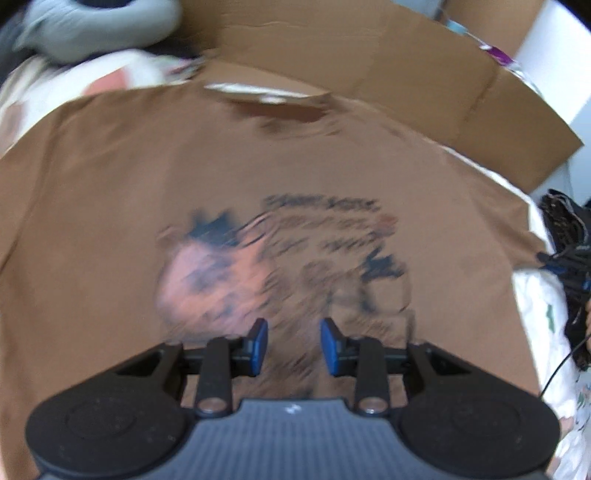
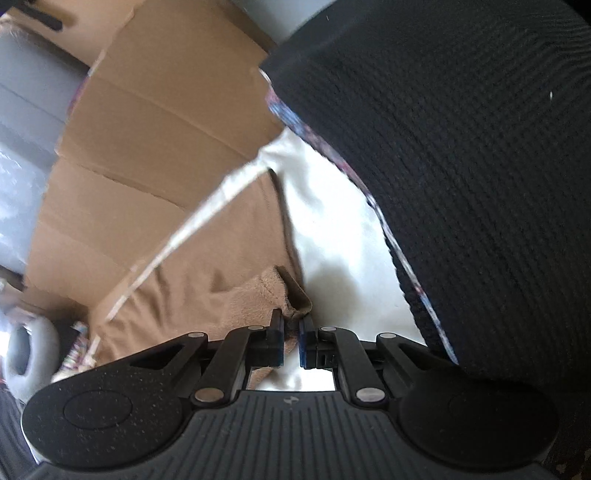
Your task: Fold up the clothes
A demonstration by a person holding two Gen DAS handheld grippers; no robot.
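Lived-in home room: clothes piled around a flattened cardboard box (image 1: 424, 74), on white patterned bedding (image 2: 332, 229).

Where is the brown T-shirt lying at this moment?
In the left wrist view the brown T-shirt lies spread flat on the white sheet, its collar toward the flattened cardboard. In the right wrist view, the right tongs pinch one edge.

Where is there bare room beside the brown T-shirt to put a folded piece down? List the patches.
Right wrist view: a bare patch of white sheet, bordered by the brown T-shirt, the cardboard and black knit fabric. Left wrist view: crowded; the shirt fills the middle, a grey garment sits far left, dark clothes on the right.
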